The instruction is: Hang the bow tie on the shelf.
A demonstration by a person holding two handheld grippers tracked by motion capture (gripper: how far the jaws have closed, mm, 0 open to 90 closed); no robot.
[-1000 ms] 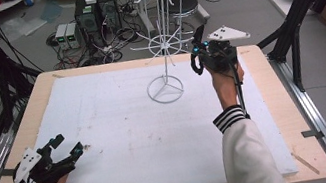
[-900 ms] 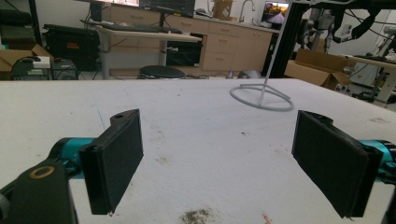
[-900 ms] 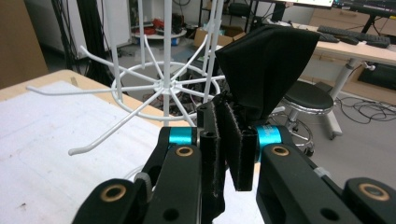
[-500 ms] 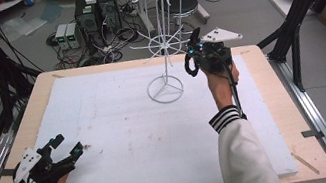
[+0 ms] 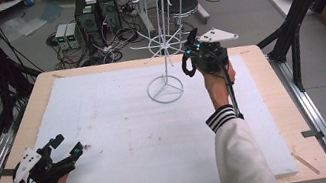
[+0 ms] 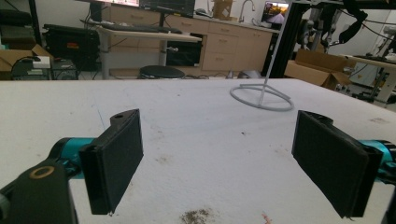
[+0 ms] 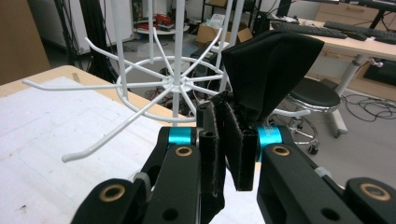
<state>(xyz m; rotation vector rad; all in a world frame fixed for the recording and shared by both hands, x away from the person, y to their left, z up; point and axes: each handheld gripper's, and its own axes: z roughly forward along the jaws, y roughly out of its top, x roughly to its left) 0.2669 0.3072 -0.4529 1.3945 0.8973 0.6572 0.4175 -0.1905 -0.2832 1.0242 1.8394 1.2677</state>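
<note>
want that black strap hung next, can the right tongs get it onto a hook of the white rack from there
Probably yes: the right tongs hold the black strap just beside the white rack, with nothing between them.

L tongs [image 5: 65, 145] rest low w/ jaws wide apart; R tongs [image 5: 192, 45] raised, jaws clamped together.
</note>
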